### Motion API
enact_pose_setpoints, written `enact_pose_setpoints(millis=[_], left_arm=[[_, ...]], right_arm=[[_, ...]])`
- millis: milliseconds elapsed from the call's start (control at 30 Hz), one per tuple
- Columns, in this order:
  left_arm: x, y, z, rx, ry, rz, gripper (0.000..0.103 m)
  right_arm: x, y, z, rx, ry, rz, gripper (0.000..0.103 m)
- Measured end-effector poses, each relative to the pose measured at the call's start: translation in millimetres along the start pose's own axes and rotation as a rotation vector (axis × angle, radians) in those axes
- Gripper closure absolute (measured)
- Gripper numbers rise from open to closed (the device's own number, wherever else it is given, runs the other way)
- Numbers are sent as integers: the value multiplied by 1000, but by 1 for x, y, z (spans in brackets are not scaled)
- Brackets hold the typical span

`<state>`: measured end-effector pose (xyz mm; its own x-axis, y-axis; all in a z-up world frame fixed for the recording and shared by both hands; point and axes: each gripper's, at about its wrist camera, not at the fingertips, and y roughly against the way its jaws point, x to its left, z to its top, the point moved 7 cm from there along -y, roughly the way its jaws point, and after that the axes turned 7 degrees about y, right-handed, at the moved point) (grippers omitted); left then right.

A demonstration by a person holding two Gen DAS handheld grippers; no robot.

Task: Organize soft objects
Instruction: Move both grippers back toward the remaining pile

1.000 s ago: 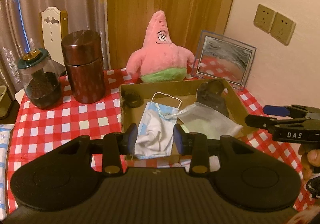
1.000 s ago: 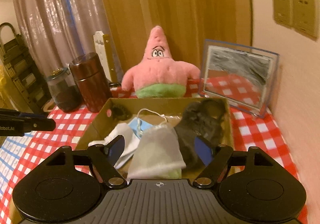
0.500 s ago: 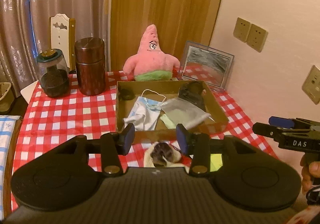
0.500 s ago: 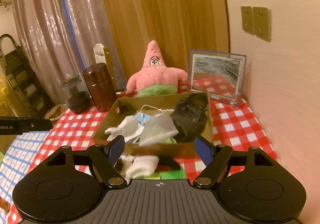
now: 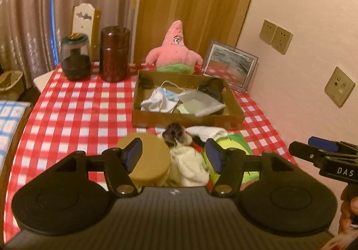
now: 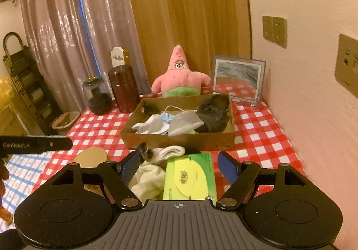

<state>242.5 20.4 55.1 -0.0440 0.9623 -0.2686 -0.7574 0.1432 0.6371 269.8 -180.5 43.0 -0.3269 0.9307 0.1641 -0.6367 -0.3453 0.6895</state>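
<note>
While both grippers now sit back from the cardboard box (image 5: pixel 188 119), the view has widened compared with a second ago, when each camera looked almost straight into the box. This retreat exposes a second group of soft items on the surface (image 5: pixel 73 111) in front of the box, which probably means the box contents are settled and the loose pile is next.

Left gripper (image 5: pixel 174 156): fingers are opening, roughly half spread, with nothing pressed between them. Right gripper (image 6: pixel 179 166): fingers stand wide apart and hold nothing.

Item count, inside the box:
- one crumpled face mask (image 5: pixel 160 100), left of centre
- one grey pouch (image 5: pixel 201 104), overlapping the mask's right edge
- one dark bundle (image 6: pixel 212 113) at the right end; its type cannot be identified
- one small dark object (image 5: pixel 146 82) in the back left corner

Item count, on the surface just in front of the box:
- one cream fabric pile (image 6: pixel 150 180) with a fuzzy dark patch at its far end
- one white sock (image 6: pixel 172 151)
- one green packet (image 6: pixel 190 178)
- one tan round disc (image 5: pixel 145 158)

Behind the box: one pink star plush (image 5: pixel 174 53), two jars, one framed picture (image 5: pixel 230 66).
</note>
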Motion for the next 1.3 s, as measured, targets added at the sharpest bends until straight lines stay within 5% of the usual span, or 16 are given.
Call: enact_pose_setpoints(millis=[1300], left_arm=[[-8, 3, -82, 117, -57, 38, 36]], right_arm=[[10, 15, -65, 174, -6, -8, 26]])
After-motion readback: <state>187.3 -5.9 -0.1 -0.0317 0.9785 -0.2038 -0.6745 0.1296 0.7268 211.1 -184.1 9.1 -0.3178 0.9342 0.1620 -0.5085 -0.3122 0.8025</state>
